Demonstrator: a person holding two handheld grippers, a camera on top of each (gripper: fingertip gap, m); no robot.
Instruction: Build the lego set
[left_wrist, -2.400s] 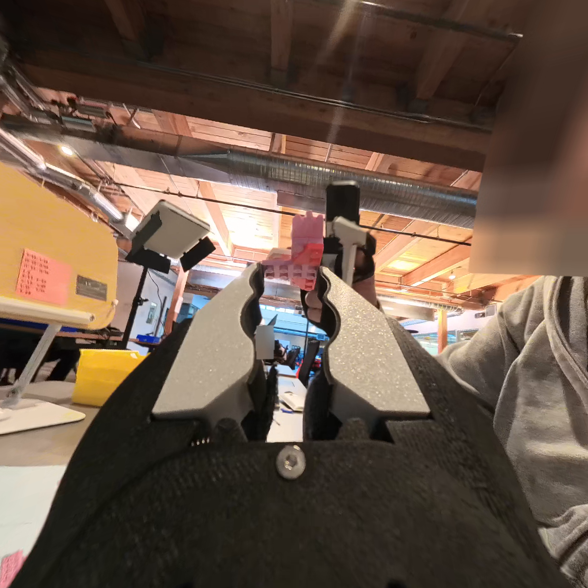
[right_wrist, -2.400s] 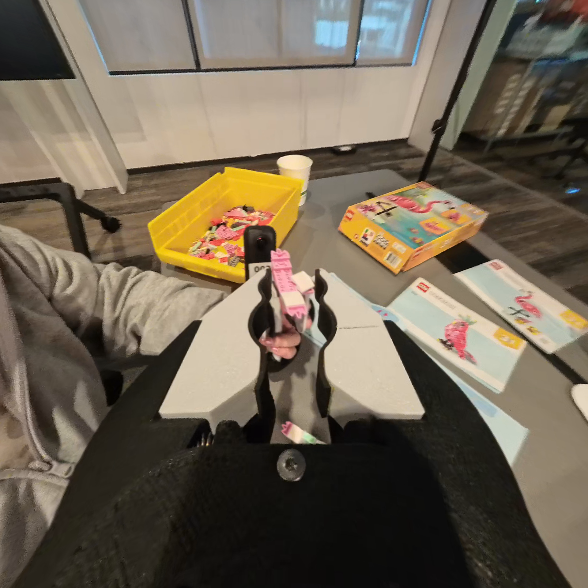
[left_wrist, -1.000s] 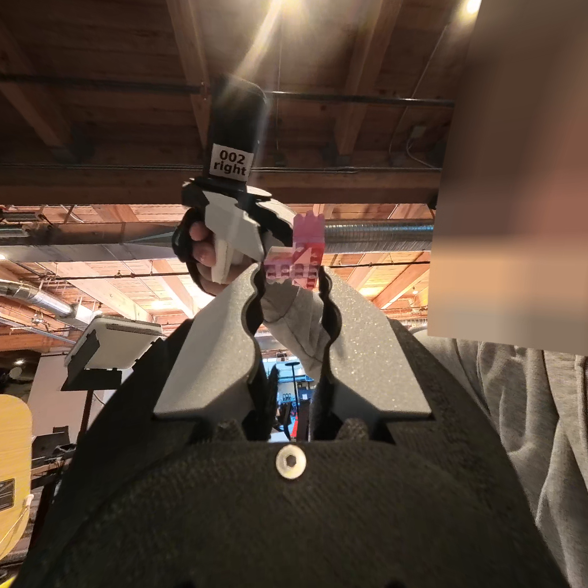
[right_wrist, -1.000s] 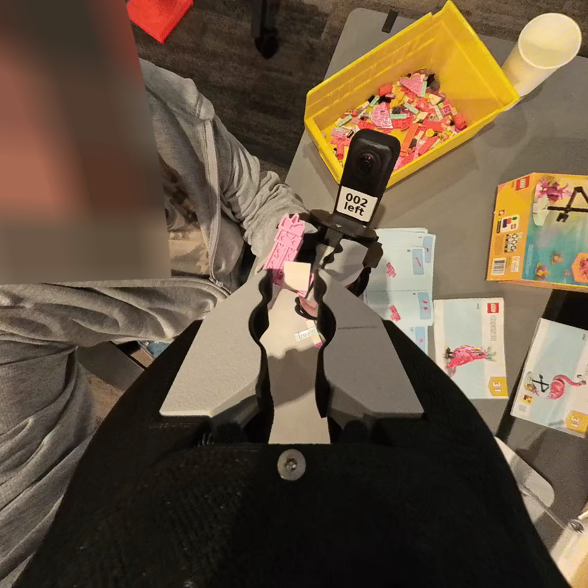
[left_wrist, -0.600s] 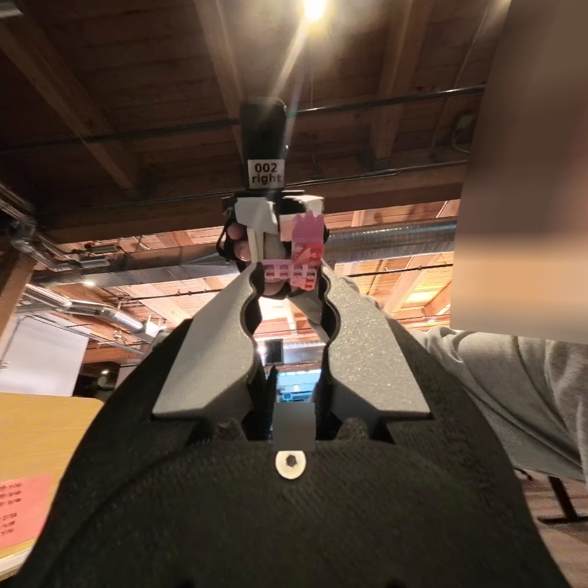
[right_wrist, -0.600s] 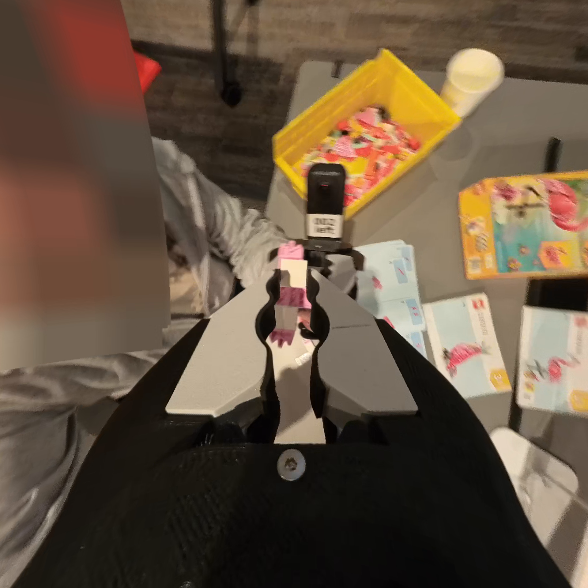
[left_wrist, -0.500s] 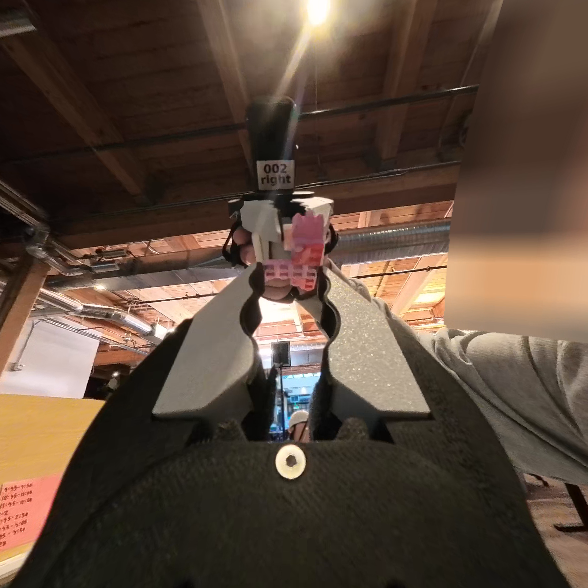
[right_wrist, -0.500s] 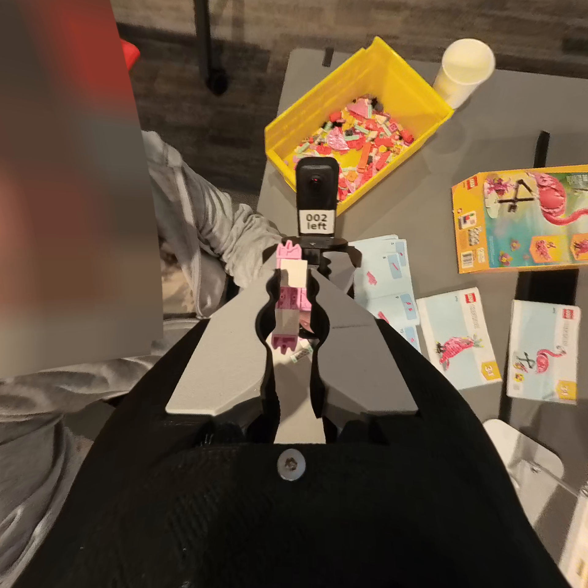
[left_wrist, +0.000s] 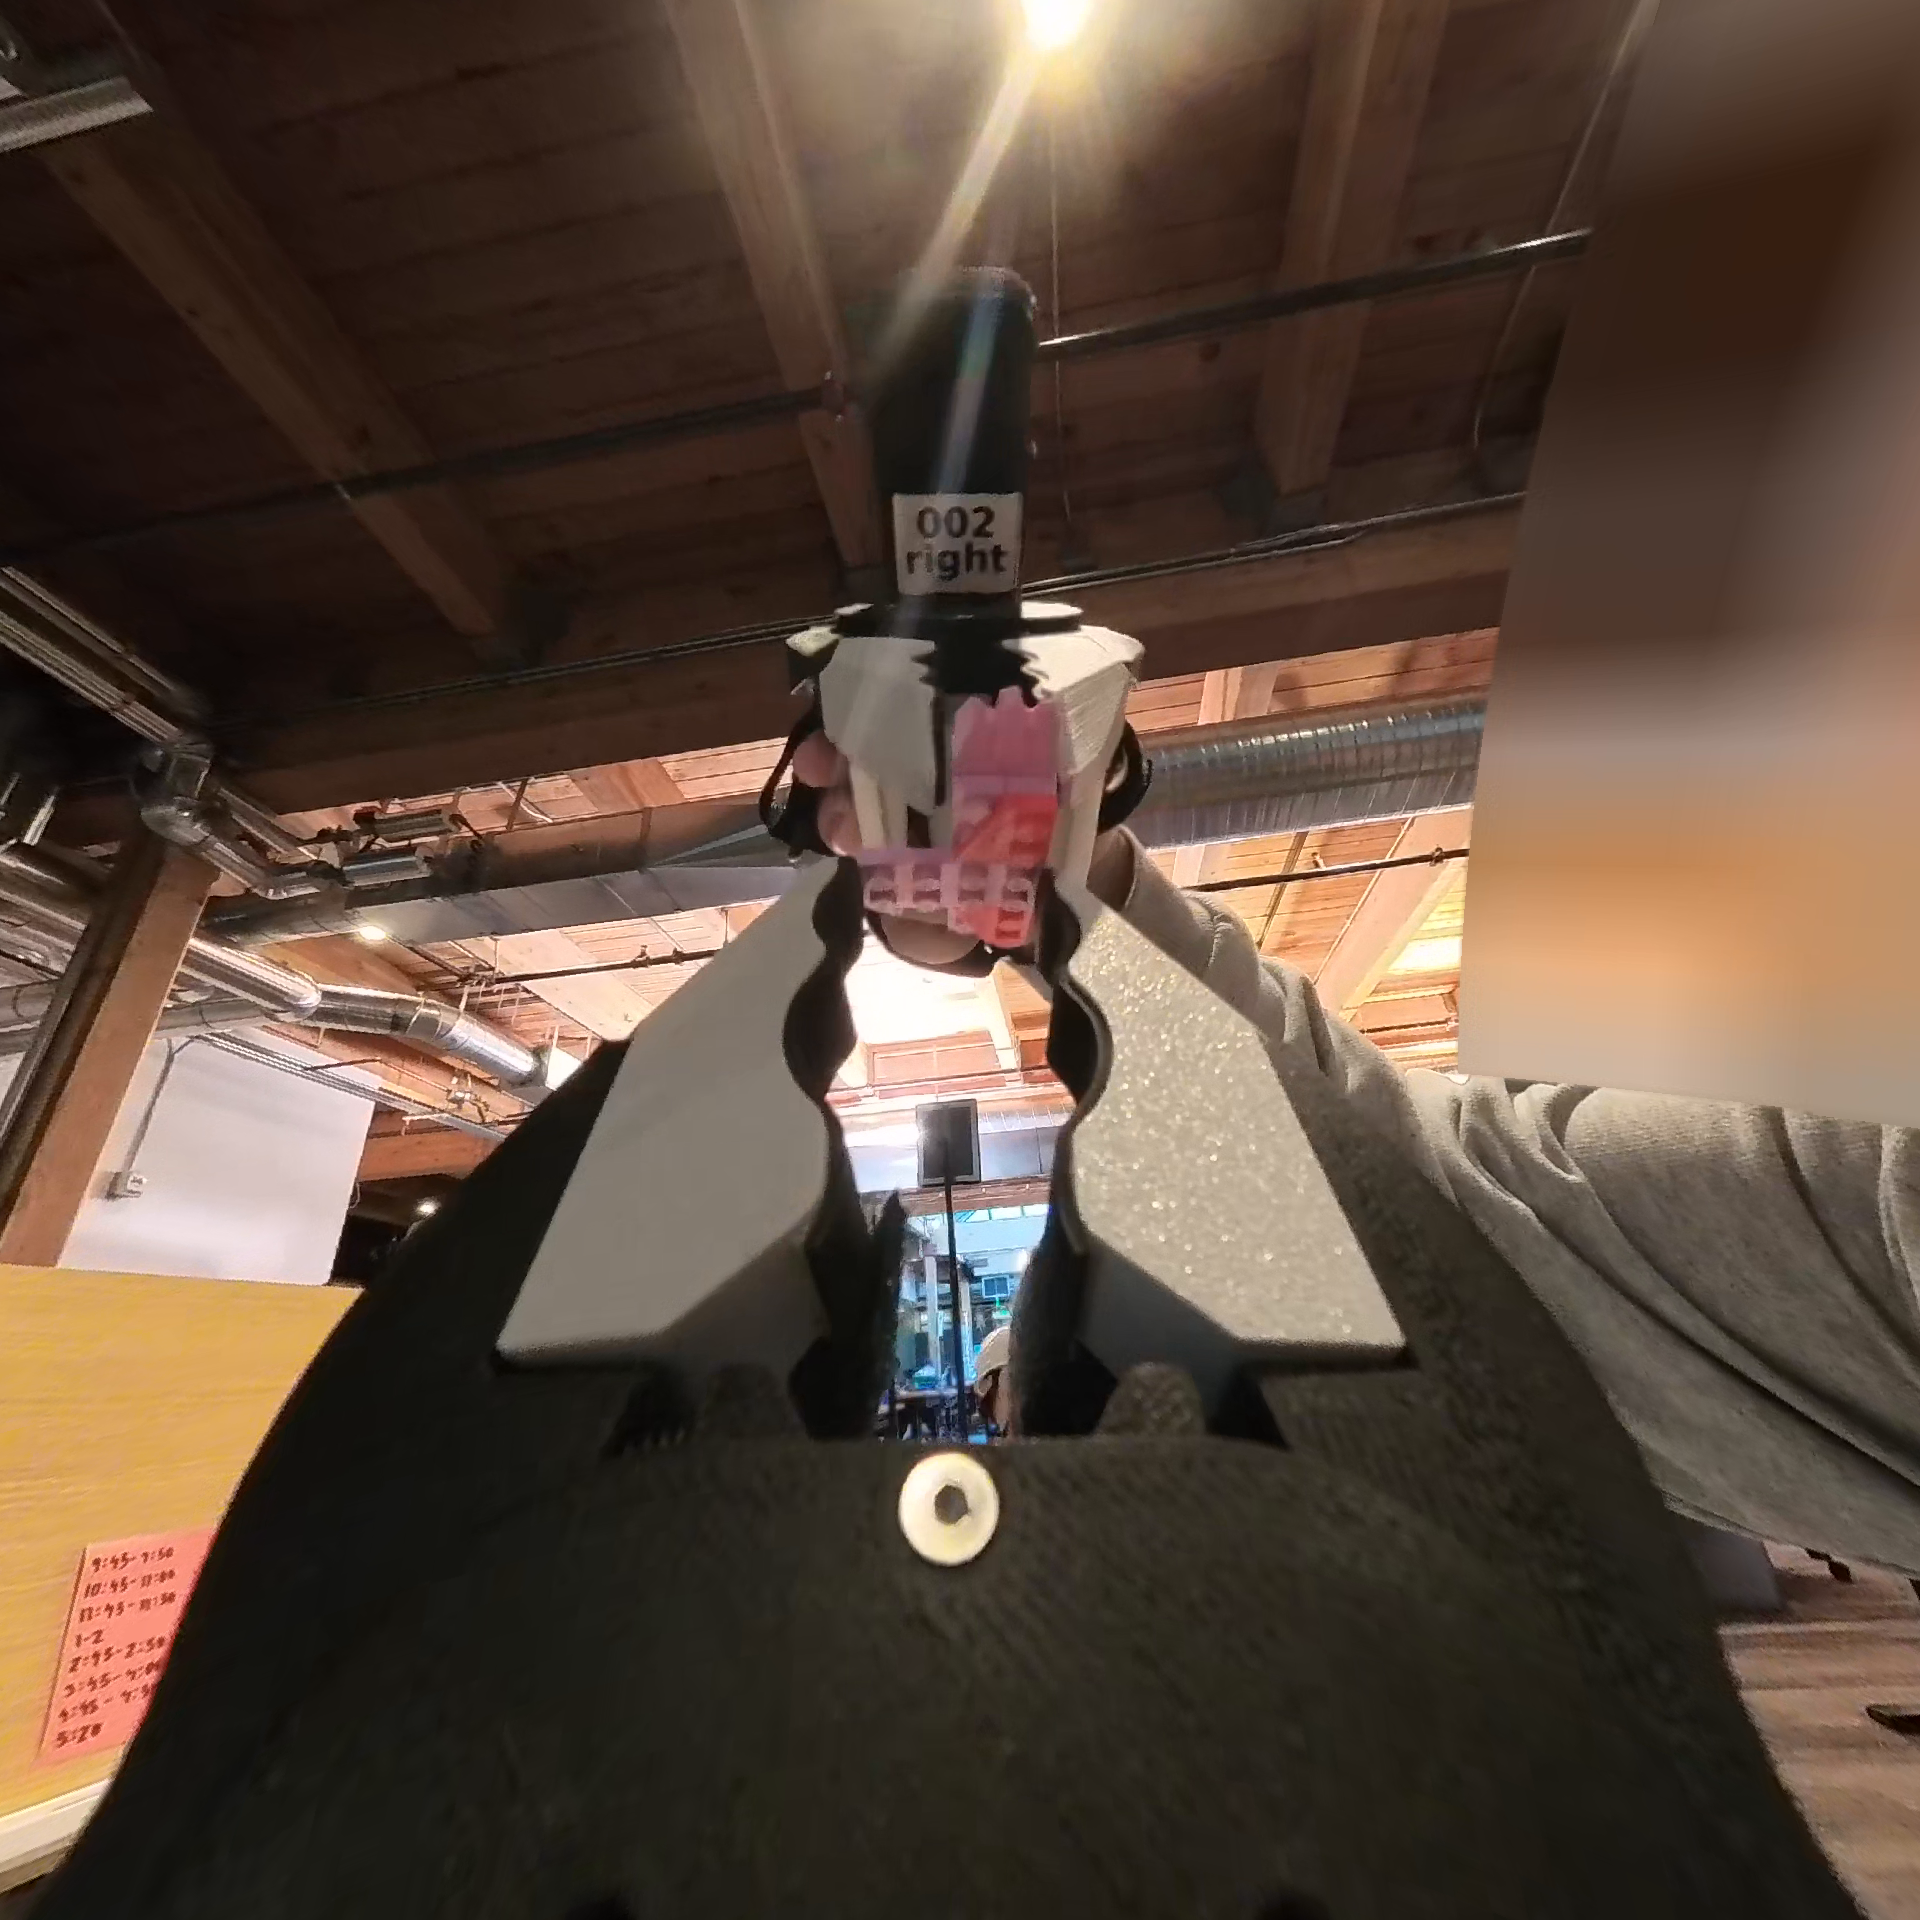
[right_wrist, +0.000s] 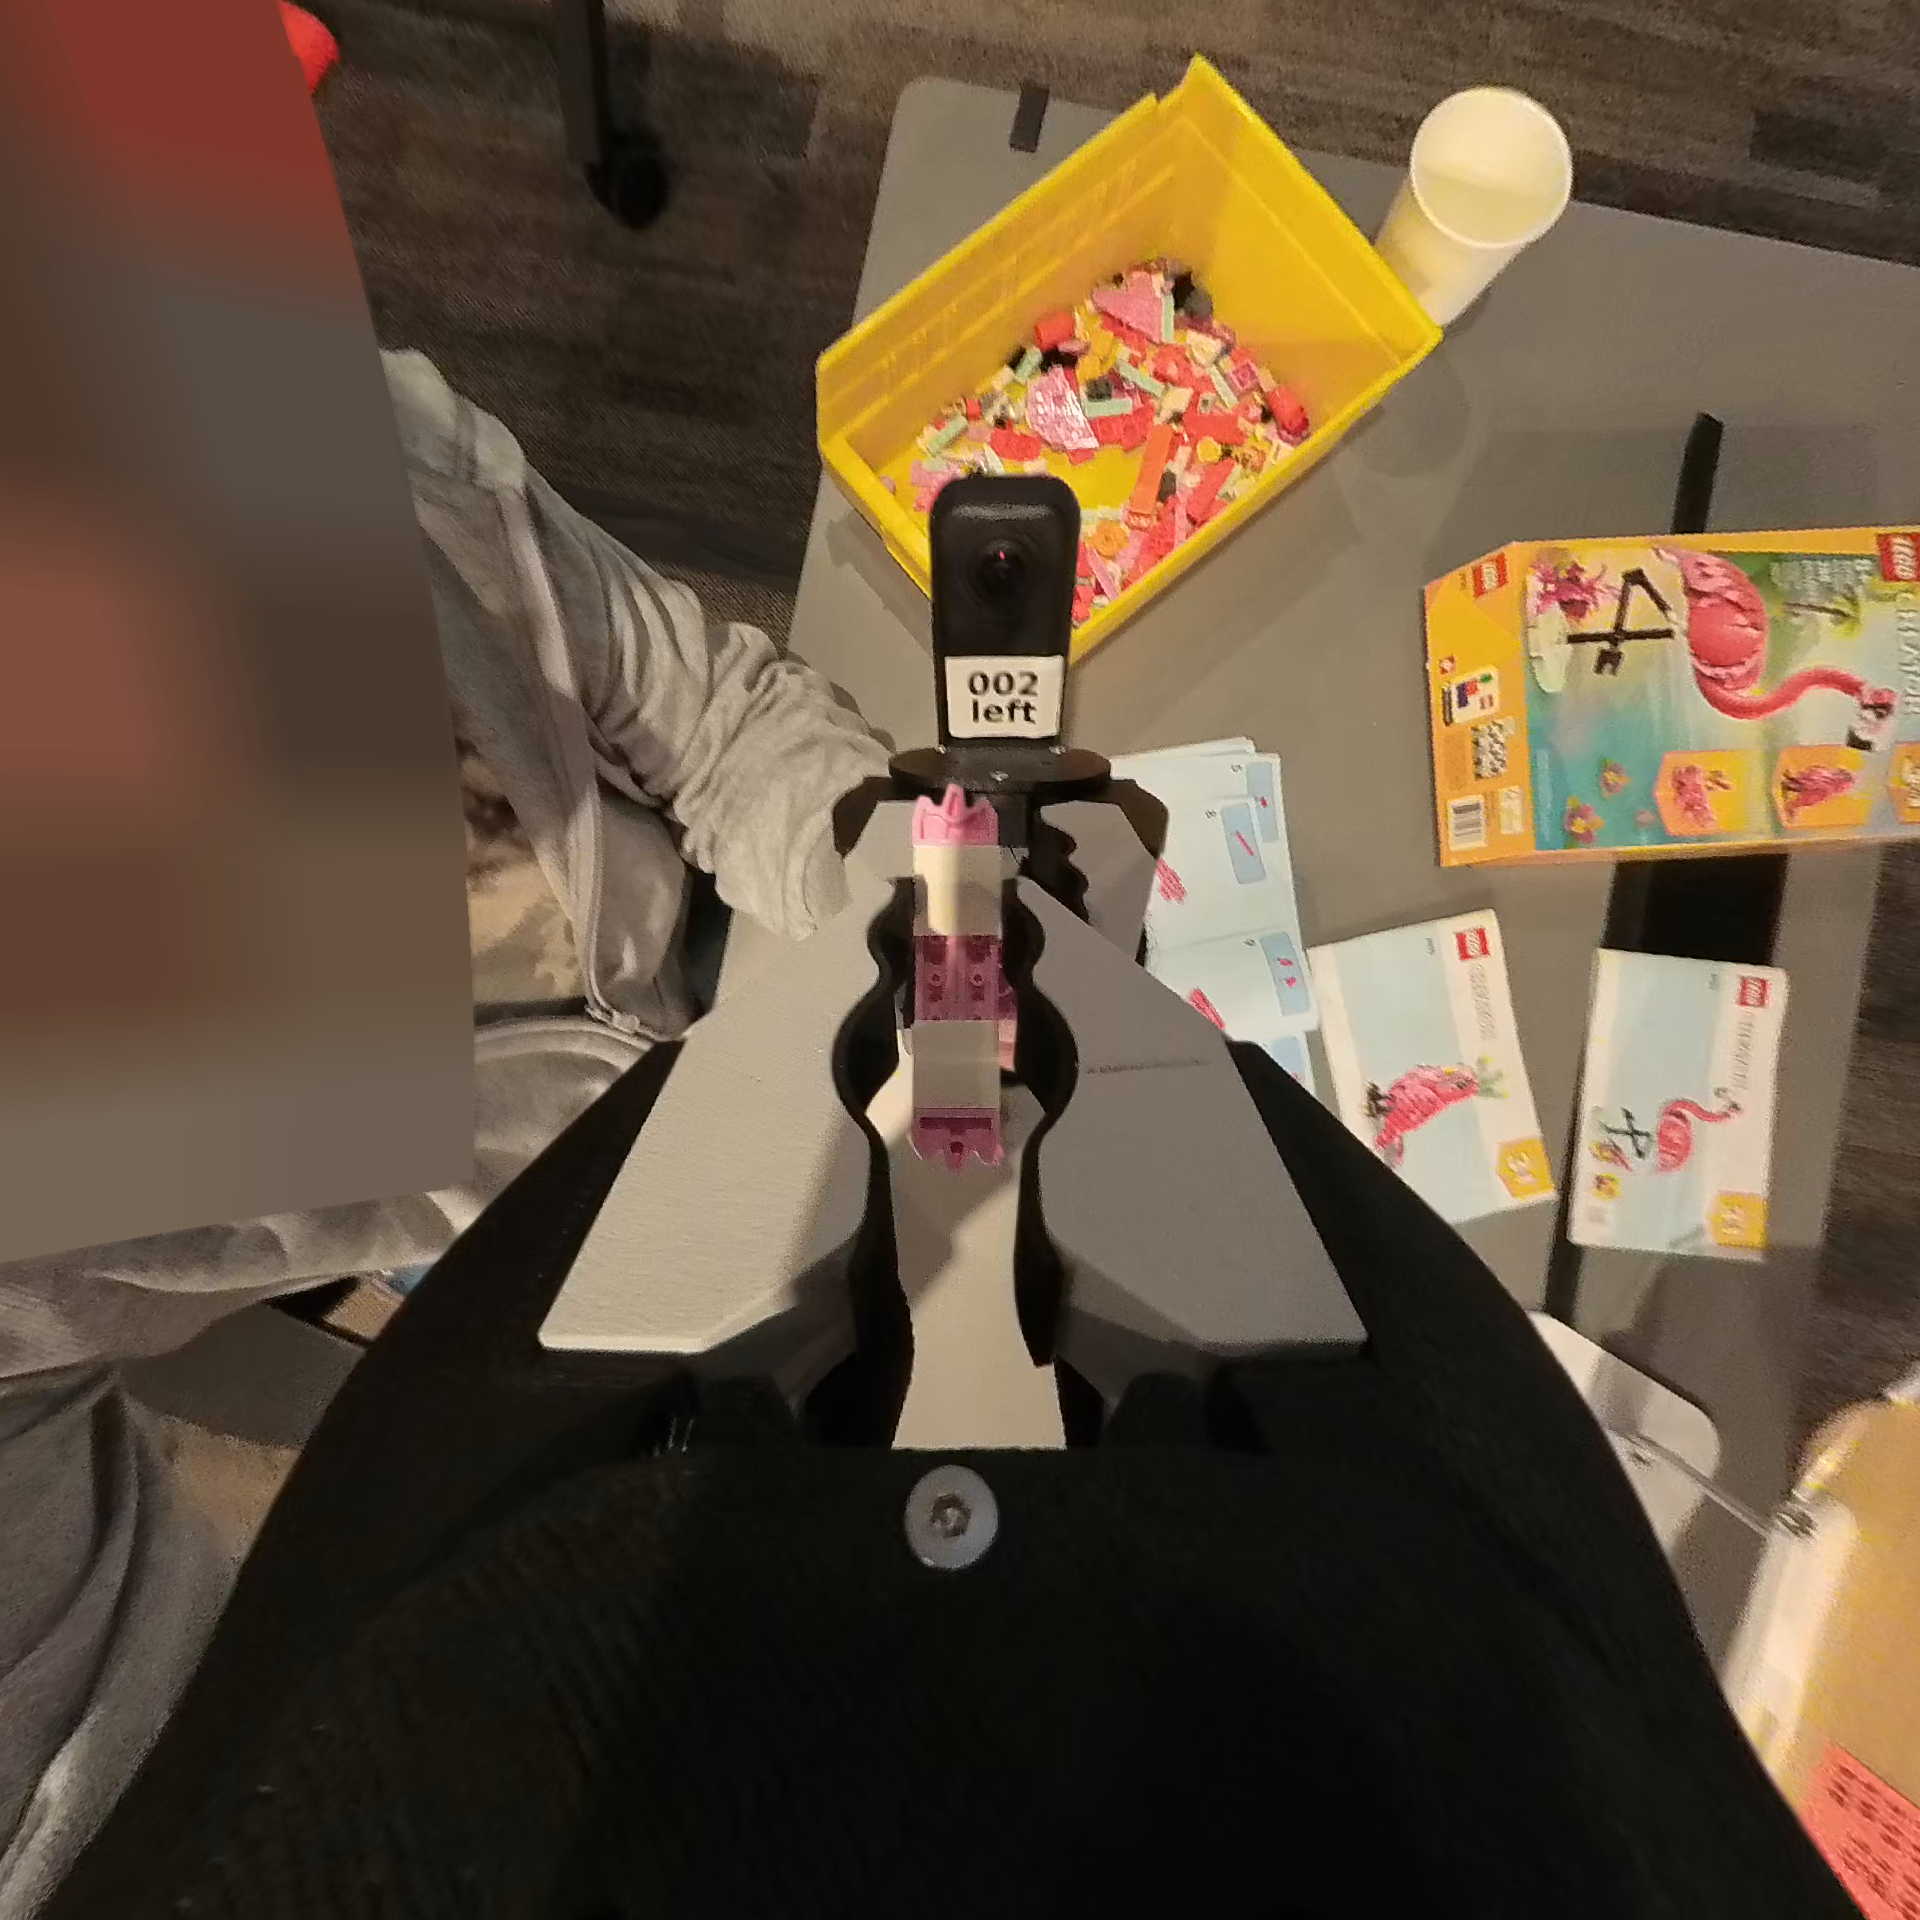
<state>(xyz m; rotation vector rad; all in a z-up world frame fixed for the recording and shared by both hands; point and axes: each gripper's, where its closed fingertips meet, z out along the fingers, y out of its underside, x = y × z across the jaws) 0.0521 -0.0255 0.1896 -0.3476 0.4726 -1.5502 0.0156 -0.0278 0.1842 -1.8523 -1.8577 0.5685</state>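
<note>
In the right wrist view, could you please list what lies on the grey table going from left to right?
Yellow bin of loose bricks → open instruction booklet → closed booklet with a pink creature on its cover → closed booklet with a flamingo on its cover. The paper cup and the set's box overlap these in the order, so they are left out.

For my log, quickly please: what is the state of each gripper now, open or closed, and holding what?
Left gripper: closed on the pink lego assembly.
Right gripper: closed around the same pink lego assembly, from the opposite side.
</note>
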